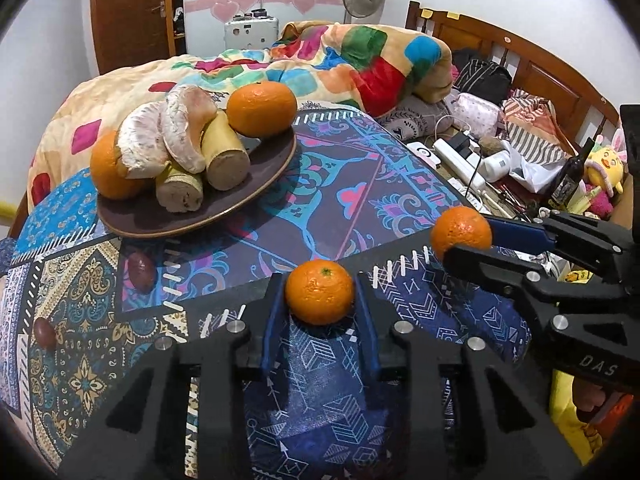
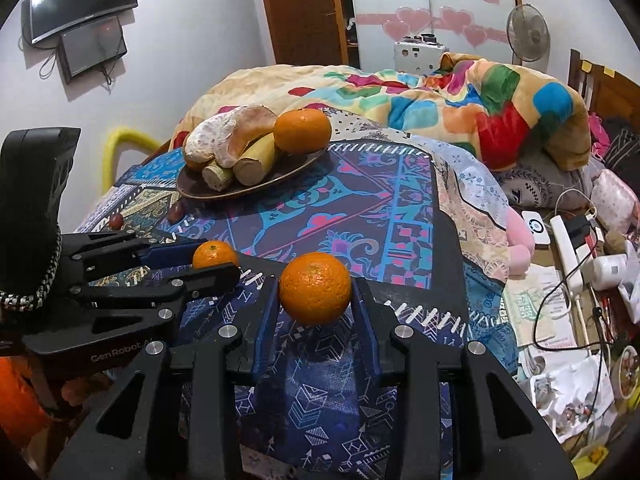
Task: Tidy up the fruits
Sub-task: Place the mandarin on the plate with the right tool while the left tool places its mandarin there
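Observation:
My left gripper [image 1: 320, 294] is shut on an orange [image 1: 320, 292], just above the patterned cloth [image 1: 352, 184]. My right gripper [image 2: 315, 292] is shut on a second orange [image 2: 315, 288]; it also shows in the left wrist view [image 1: 460, 232], to the right of the left one. The left gripper's orange shows in the right wrist view [image 2: 214, 254]. A brown plate [image 1: 260, 188] at the far left holds two oranges [image 1: 262, 109], pomelo segments [image 1: 186, 128] and sugarcane pieces [image 1: 224, 156]; it also shows in the right wrist view [image 2: 280, 178].
Two dark red dates [image 1: 141, 271] lie on the cloth in front of the plate. A colourful quilt [image 1: 360, 60] is heaped behind. Power strips, cables, a bottle [image 1: 570, 180] and clutter fill the bed's right side by the wooden headboard [image 1: 520, 52].

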`<state>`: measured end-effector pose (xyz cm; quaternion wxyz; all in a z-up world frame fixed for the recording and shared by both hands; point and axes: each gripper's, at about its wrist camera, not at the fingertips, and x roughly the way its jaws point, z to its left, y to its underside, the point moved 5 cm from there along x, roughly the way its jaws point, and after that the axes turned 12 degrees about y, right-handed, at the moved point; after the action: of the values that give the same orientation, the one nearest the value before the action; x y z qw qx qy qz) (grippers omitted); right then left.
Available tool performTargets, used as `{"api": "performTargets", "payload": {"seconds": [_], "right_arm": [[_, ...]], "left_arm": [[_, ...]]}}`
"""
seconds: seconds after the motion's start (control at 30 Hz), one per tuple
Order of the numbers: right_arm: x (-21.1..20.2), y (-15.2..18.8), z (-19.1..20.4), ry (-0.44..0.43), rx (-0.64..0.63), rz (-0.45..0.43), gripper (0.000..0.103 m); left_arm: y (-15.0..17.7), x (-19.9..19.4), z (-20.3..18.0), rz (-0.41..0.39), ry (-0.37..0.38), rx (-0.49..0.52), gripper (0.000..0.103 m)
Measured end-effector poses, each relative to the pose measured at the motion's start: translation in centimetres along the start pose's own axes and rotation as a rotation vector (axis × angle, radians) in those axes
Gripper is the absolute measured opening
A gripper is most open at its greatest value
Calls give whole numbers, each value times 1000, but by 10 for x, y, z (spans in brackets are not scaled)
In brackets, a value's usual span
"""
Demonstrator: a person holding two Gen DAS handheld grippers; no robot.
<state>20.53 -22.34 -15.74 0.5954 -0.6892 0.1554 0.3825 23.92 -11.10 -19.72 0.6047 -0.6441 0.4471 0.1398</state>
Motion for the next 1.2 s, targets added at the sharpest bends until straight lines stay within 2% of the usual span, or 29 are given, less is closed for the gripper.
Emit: {"api": "performTargets", "payload": {"seconds": [0.33,0.83,1.03,1.2], "right_arm": [[0,-15,11,-18,-9,-25,34],[11,-62,25,-27,-18,-93,34],[27,-77,31,-24,-32,-94,34],[47,-85,37,-32,-52,-61,34]], "left_arm": [[-8,-28,23,-54,-26,-22,34],[-32,-69,102,-126,-146,-77,34],[-41,-60,125,-108,-154,-108,34],[-45,-41,137,-56,-165,-128,34]]}}
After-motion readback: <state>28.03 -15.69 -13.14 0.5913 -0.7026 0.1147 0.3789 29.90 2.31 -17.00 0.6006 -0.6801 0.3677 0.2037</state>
